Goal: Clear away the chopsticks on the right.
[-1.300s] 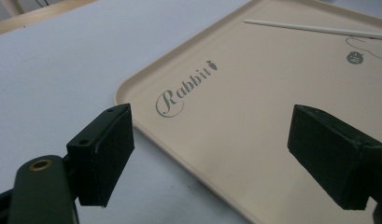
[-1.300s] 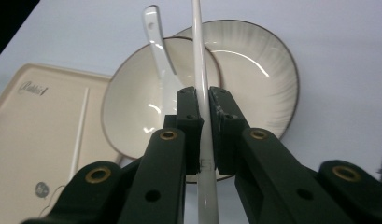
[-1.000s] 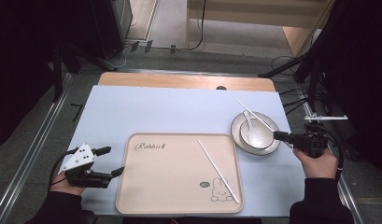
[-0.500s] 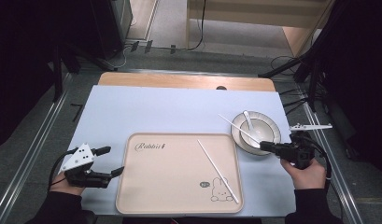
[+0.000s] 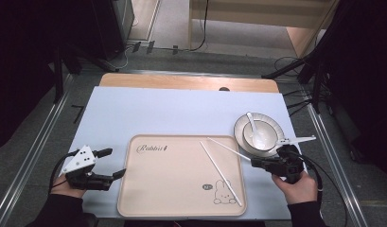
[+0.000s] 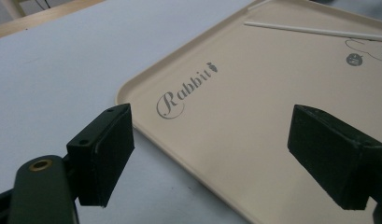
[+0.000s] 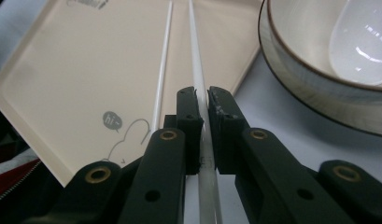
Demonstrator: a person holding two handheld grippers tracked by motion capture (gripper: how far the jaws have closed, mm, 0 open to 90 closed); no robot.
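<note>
While the right hand-held gripper (image 5: 254,162) is clamped on one white chopstick (image 5: 229,149), the step in hand reads as laying that stick on the beige tray (image 5: 148,198) beside its mate. Item held: chopstick, pinched near its end between the closed jaws, its far tip reaching over the tray's right edge. Second chopstick (image 5: 221,173): flat on the tray, running diagonally toward the rabbit print. Handling note: lower the held stick level and roughly parallel to the one lying there, let go only once its length rests on the tray floor, and keep the grip end clear of the bowl close by. Left hand-held gripper (image 5: 114,163): jaws spread wide, nothing between them, resting at the tray's left edge on the worktop (image 5: 181,113). Containers: tray, one chopstick inside; bowl (image 5: 258,134), standing on the worktop just right of the tray, one white spoon (image 5: 253,126) in it, otherwise apparently empty.
</note>
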